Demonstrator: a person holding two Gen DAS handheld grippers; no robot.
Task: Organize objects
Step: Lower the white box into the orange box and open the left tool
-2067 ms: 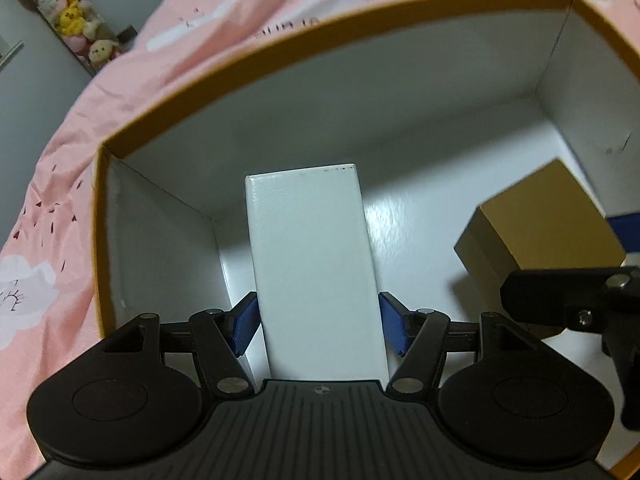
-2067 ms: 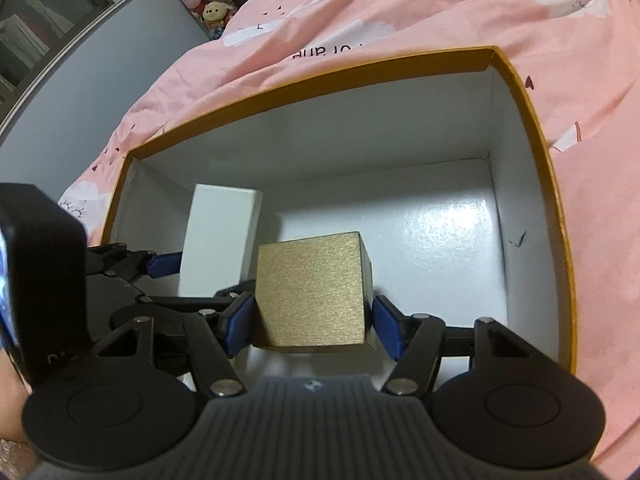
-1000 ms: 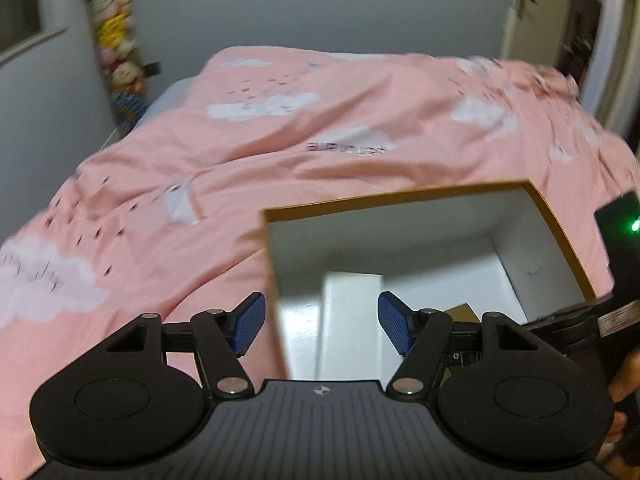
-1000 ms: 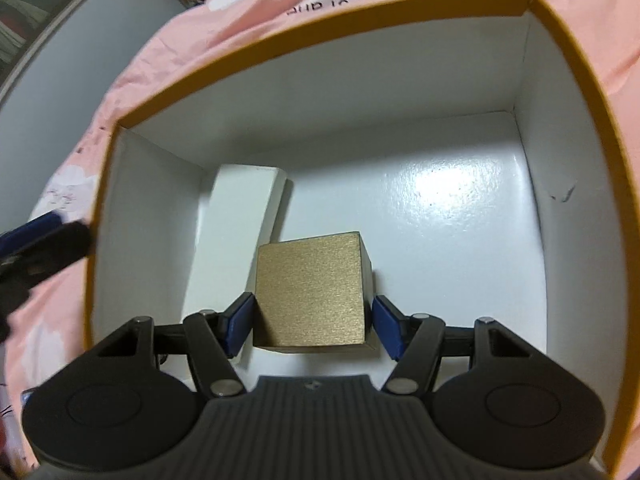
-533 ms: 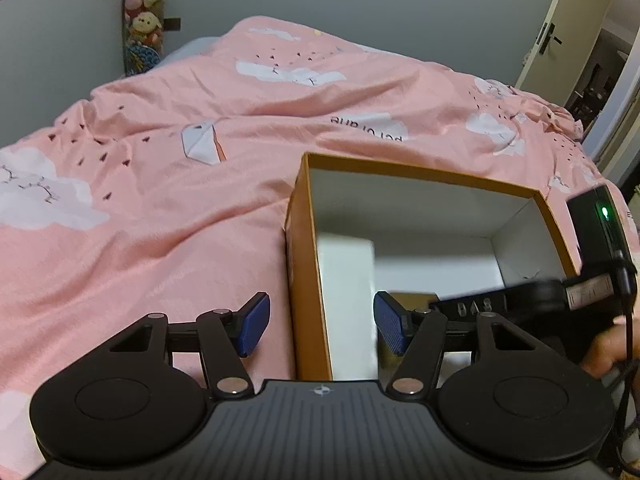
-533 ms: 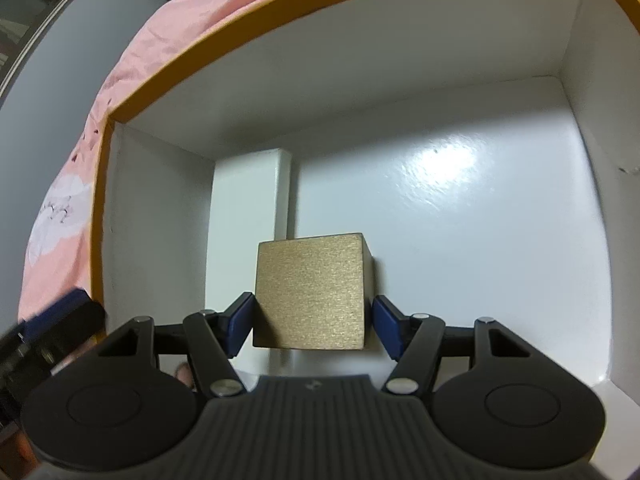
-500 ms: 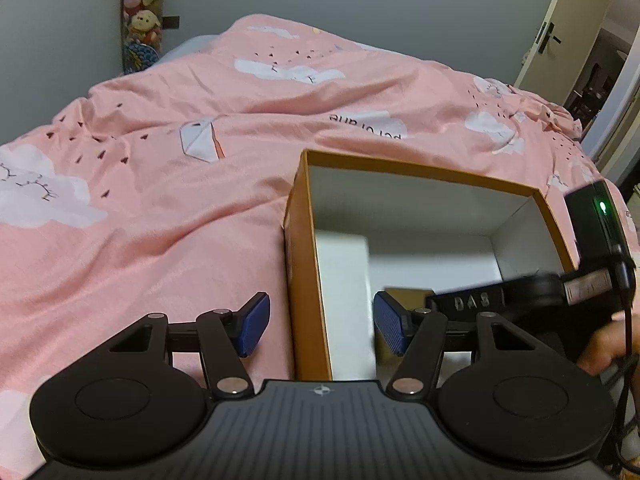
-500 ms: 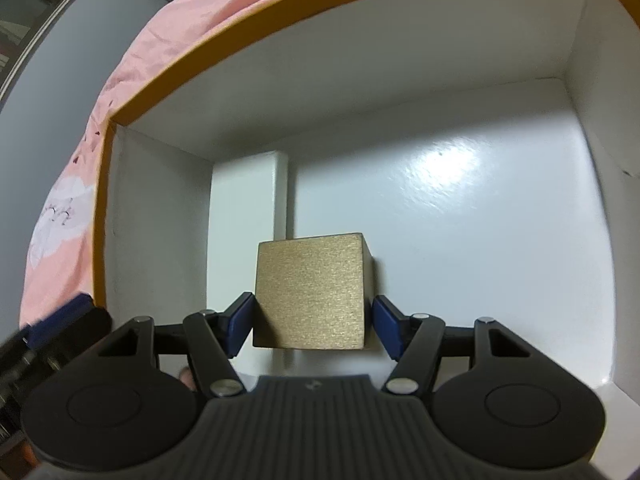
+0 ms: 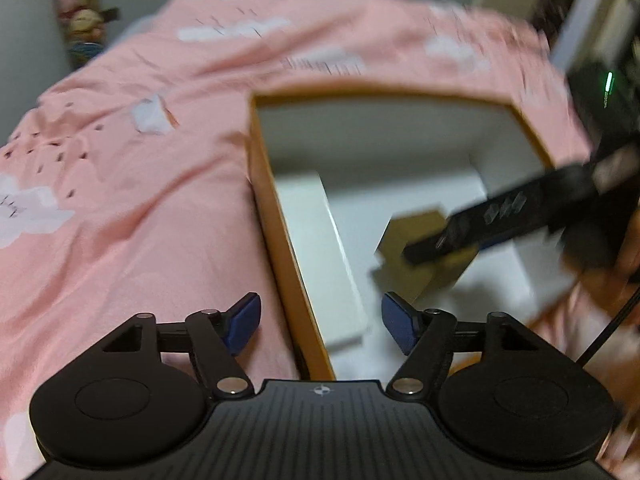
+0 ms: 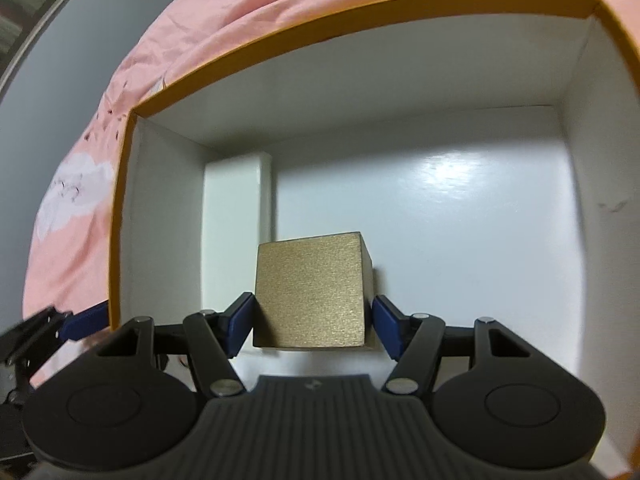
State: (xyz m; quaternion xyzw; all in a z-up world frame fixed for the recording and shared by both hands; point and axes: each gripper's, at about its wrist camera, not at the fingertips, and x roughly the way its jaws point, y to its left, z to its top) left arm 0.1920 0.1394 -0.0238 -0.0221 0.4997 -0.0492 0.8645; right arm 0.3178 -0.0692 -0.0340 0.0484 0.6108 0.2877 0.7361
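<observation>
Since a second ago the left gripper has dropped nearer the open box, empty, jaws opening; the right gripper holds the gold cube inside, beside the white box.

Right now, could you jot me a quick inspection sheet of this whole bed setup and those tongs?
Surface: pink duvet on a bed.
Job's things: orange-rimmed box with white inside; white carton lying along its left wall; gold cube low inside.
Clutter: nothing seen.
Tongs: right tongs shut on gold cube; left tongs opening, holding nothing.
Cables: black cable at right edge.
Surroundings: grey wall, plush toys, blurred.
</observation>
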